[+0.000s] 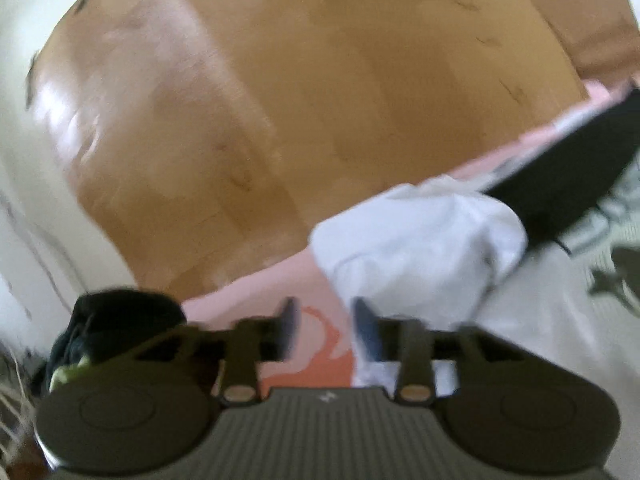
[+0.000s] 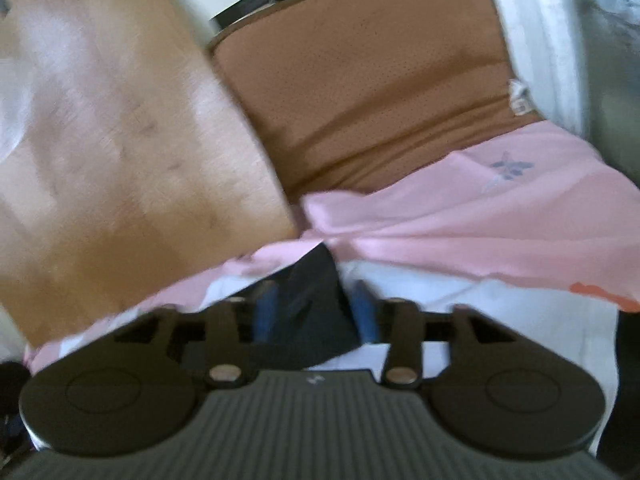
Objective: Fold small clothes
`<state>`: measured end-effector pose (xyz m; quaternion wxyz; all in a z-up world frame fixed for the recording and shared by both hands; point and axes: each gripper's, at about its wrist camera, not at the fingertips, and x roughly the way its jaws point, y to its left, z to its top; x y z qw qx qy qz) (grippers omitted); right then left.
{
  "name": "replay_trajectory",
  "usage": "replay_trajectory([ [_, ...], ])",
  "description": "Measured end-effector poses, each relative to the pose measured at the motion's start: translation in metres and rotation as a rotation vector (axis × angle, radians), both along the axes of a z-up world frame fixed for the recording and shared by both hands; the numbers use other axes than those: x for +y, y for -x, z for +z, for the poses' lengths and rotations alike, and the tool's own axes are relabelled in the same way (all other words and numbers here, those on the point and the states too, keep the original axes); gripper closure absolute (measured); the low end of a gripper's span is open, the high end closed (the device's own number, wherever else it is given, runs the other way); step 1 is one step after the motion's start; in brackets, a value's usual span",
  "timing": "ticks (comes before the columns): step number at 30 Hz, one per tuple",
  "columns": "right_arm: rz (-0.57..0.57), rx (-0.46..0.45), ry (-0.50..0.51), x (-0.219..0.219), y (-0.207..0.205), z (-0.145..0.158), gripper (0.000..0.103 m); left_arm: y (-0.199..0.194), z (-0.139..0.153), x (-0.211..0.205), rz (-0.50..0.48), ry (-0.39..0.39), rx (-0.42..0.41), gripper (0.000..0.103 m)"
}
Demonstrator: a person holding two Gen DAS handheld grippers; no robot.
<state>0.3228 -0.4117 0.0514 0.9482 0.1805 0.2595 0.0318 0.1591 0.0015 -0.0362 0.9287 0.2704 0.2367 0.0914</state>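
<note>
The pink sheet (image 2: pixel 460 216) spreads under both grippers, beside the wooden board (image 1: pixel 320 100) and a brown cushion (image 2: pixel 360 80). On it lies a white garment (image 1: pixel 420 232), bunched just ahead and right of the left gripper (image 1: pixel 326 328), whose fingers stand apart over pink cloth with nothing between them. A dark garment (image 2: pixel 312 304) lies between the right gripper's (image 2: pixel 316 312) fingers; the blue pads (image 2: pixel 366 316) stand apart, and whether they press it I cannot tell. A dark bundle (image 1: pixel 116 320) sits at the left gripper's left. Both views are blurred.
</note>
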Motion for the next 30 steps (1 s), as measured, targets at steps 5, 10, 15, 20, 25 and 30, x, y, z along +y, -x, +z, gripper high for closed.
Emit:
replay_trajectory([
  [5, 0.062, 0.044, 0.095, 0.021, -0.019, -0.012, 0.036, -0.012, -0.019, -0.017, 0.009, -0.129, 0.036, 0.100],
  [10, 0.104, 0.103, 0.057, 0.018, -0.033, -0.027, 0.098, -0.022, -0.008, 0.014, 0.153, -0.066, -0.009, 0.100],
  [15, 0.146, 0.018, -0.084, 0.009, 0.003, -0.006, 0.098, -0.015, 0.009, 0.048, 0.230, 0.040, -0.034, 0.100],
  [20, -0.003, 0.044, 0.167, 0.010, 0.013, -0.014, 0.067, -0.006, 0.025, 0.053, 0.200, 0.177, 0.001, 0.097],
  [25, -0.005, -0.090, 0.087, 0.015, 0.041, -0.008, 0.063, -0.022, 0.035, 0.095, 0.152, 0.593, 0.214, 0.091],
  [30, 0.364, -0.080, 0.088, 0.081, 0.048, -0.011, 0.057, -0.040, 0.035, 0.111, 0.154, 0.809, 0.316, 0.039],
])
